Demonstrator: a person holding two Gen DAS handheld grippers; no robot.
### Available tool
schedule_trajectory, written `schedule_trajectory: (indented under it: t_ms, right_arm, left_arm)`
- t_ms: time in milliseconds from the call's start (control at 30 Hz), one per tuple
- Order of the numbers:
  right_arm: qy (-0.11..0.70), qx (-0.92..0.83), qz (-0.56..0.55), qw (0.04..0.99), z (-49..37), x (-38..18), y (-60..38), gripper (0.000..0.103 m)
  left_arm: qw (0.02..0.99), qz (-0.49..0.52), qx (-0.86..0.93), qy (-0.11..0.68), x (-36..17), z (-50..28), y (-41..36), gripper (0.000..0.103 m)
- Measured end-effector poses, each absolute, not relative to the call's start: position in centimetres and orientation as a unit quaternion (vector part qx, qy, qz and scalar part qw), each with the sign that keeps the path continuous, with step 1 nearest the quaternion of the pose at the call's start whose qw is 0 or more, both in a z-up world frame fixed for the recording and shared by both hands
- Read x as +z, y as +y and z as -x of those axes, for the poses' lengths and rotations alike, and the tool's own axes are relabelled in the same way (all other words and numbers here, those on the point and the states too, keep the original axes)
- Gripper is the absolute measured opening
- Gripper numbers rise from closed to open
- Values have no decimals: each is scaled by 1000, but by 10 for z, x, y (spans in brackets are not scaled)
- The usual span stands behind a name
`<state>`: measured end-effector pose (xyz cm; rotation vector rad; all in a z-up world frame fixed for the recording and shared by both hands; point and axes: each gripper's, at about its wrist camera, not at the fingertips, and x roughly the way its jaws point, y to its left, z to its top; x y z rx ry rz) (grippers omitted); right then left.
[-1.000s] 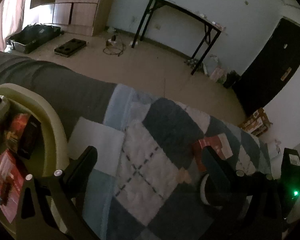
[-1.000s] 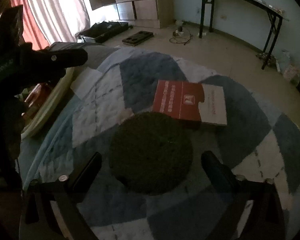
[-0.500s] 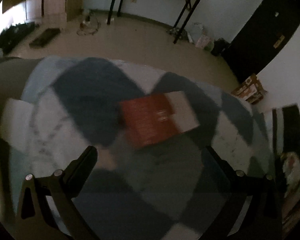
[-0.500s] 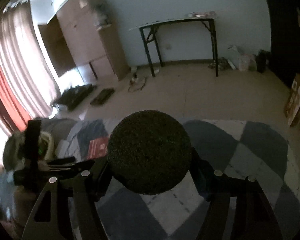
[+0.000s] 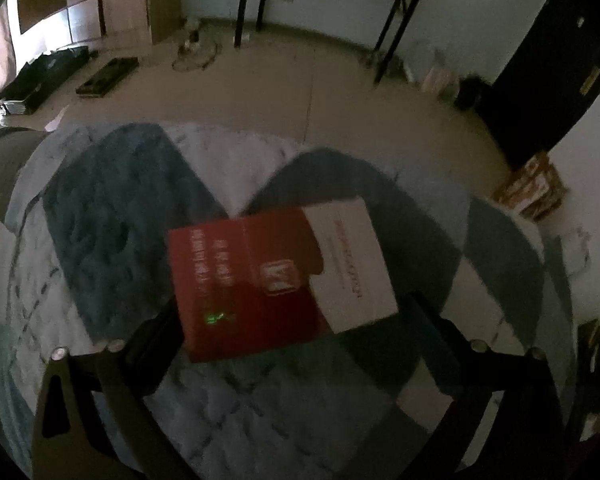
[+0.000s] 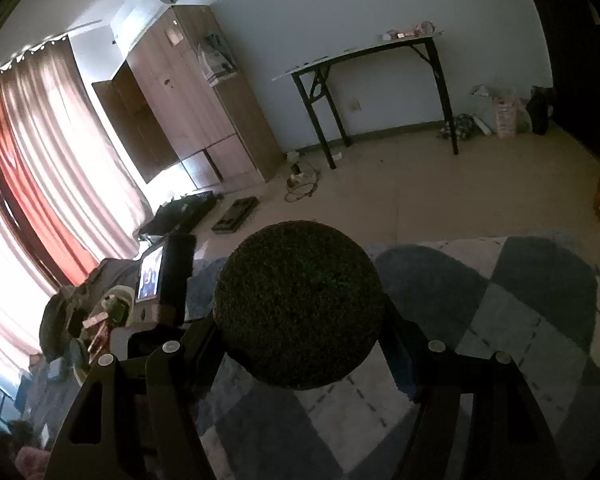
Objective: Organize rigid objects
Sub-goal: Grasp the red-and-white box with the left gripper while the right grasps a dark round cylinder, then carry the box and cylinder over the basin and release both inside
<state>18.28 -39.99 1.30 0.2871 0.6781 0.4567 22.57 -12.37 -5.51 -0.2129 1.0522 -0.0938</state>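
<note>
A flat red and white box (image 5: 280, 276) lies on the blue and white checked blanket (image 5: 112, 216). My left gripper (image 5: 288, 320) points down over the box with its jaws closing. One finger stands at each side of the box's near end, and I see no firm press. My right gripper (image 6: 300, 312) is shut on a dark green textured ball (image 6: 298, 304), held up clear of the blanket (image 6: 520, 300). The ball hides the right gripper's fingertips. In the right wrist view the left gripper's body (image 6: 172, 276) shows at the left.
The blanket's far edge drops to a beige floor (image 5: 340, 92). A black folding table (image 6: 372, 80) stands against the wall, with a wooden wardrobe (image 6: 188, 100) and curtains (image 6: 40, 168) to its left. A black case (image 6: 184, 212) lies on the floor. Cardboard boxes (image 5: 532, 188) sit at the right.
The left gripper swung from beside the basket to over the red and white box, and its fingers have drawn inward. The right gripper closed on the ball, lifted it and tilted upward.
</note>
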Motion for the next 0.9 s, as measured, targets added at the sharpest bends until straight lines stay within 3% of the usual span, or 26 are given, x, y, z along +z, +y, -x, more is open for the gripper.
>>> schedule_trajectory:
  t_ms: [300,533,667,900]
  right_arm:
    - [331,223,-141,906,-186,7,-399,69]
    - [326,264,-129,898,-193,7,-373,69]
    - [338,310,-98,883,-206,4,-314,69]
    - [316,443,-14,839,-185,33,-155,69]
  left_arm:
    - [881,94,-91,454,-32,-190,-87,92]
    - [926,50,26,373,20,-94,39,92]
    - [931,99,90,339,27,-41,127,92]
    - [922,197,114,315,19,-28,235,92]
